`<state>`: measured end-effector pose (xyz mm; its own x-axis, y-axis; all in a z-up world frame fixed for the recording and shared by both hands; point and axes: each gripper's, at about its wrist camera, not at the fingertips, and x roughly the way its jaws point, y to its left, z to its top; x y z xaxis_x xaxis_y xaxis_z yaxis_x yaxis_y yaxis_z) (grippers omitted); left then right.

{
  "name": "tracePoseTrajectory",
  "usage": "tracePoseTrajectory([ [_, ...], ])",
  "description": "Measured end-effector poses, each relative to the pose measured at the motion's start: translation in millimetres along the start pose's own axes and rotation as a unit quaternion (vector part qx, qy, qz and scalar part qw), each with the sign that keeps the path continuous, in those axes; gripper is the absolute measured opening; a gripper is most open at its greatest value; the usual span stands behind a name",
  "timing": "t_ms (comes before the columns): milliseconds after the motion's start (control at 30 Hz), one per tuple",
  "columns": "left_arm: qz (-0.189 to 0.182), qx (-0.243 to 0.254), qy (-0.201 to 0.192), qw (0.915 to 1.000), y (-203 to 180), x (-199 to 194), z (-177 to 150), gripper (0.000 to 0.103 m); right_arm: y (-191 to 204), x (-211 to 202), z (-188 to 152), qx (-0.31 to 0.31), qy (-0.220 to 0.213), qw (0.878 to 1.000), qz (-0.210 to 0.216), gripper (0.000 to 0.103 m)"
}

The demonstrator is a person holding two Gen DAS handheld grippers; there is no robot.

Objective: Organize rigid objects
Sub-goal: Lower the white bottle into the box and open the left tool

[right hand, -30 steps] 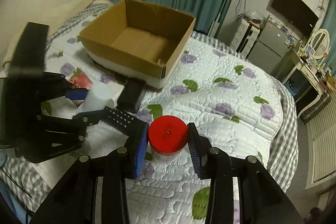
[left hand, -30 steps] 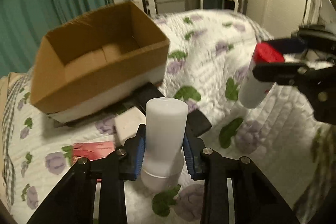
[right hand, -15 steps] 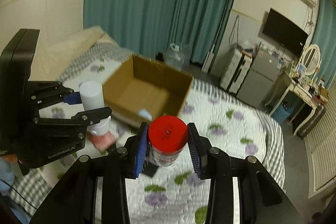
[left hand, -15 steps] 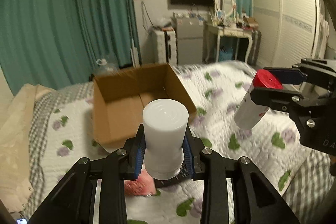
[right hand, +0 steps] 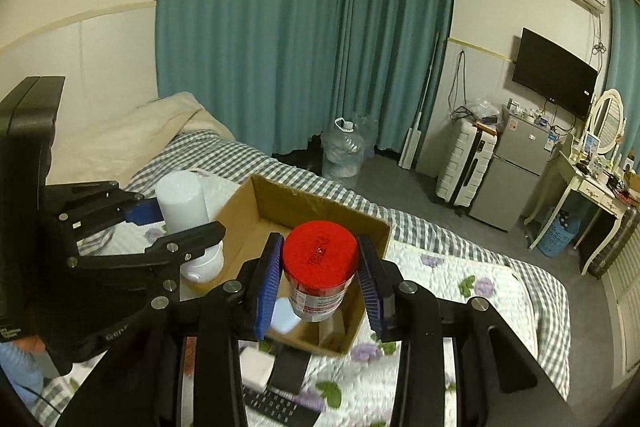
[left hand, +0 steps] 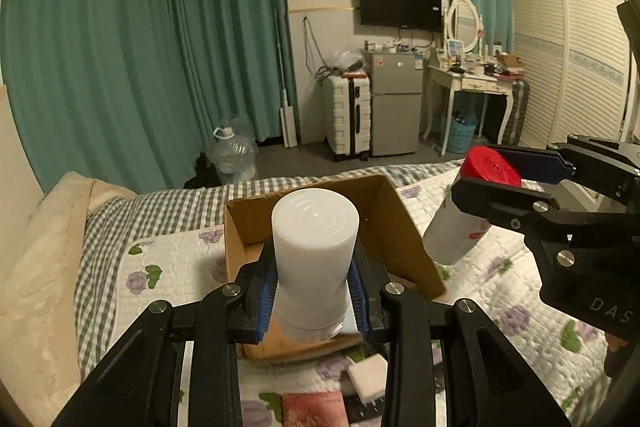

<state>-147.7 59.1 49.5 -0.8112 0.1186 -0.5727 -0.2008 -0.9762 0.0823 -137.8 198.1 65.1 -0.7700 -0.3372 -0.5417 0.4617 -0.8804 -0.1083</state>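
My left gripper (left hand: 313, 297) is shut on a white plastic bottle (left hand: 314, 259), held in the air in front of the open cardboard box (left hand: 394, 227) on the bed. My right gripper (right hand: 318, 287) is shut on a red-lidded jar (right hand: 319, 267), held above the box (right hand: 304, 211). In the left wrist view the jar (left hand: 460, 227) hangs at the right, beside the box. In the right wrist view the white bottle (right hand: 185, 203) is at the box's left edge.
On the quilt in front of the box lie a red booklet (left hand: 314, 409), a white block (left hand: 370, 377) and a dark remote (right hand: 276, 405). Behind the bed are teal curtains, a water jug (left hand: 232, 155), a suitcase (left hand: 346, 119) and a fridge.
Both grippers have risen from near the quilt and moved up to the box, each still holding its object. The box now lies lower in both views.
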Motion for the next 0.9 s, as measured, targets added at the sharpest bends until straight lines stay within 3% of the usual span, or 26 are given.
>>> tracePoseTrajectory([
  [367, 0.008, -0.009, 0.078, 0.9969, 1, 90, -29, 0.033, -22, 68, -23, 0.003, 0.047, 0.999, -0.004, 0.037],
  [633, 0.001, -0.012, 0.100, 0.9949, 0, 117, -43, 0.033, -33, 84, -35, 0.004, 0.069, 0.998, -0.004, 0.037],
  [700, -0.005, -0.014, 0.096, 0.9953, -1, 117, -44, 0.036, -36, 87, -35, 0.006, 0.071, 0.997, -0.005, 0.037],
  [767, 0.001, -0.010, 0.088, 0.9961, -1, 113, -43, 0.060, -35, 86, -34, 0.006, 0.071, 0.997, -0.006, 0.037],
  [900, 0.010, -0.011, 0.064, 0.9978, -2, 93, -35, 0.063, -31, 75, -24, 0.009, 0.057, 0.998, -0.008, 0.037],
])
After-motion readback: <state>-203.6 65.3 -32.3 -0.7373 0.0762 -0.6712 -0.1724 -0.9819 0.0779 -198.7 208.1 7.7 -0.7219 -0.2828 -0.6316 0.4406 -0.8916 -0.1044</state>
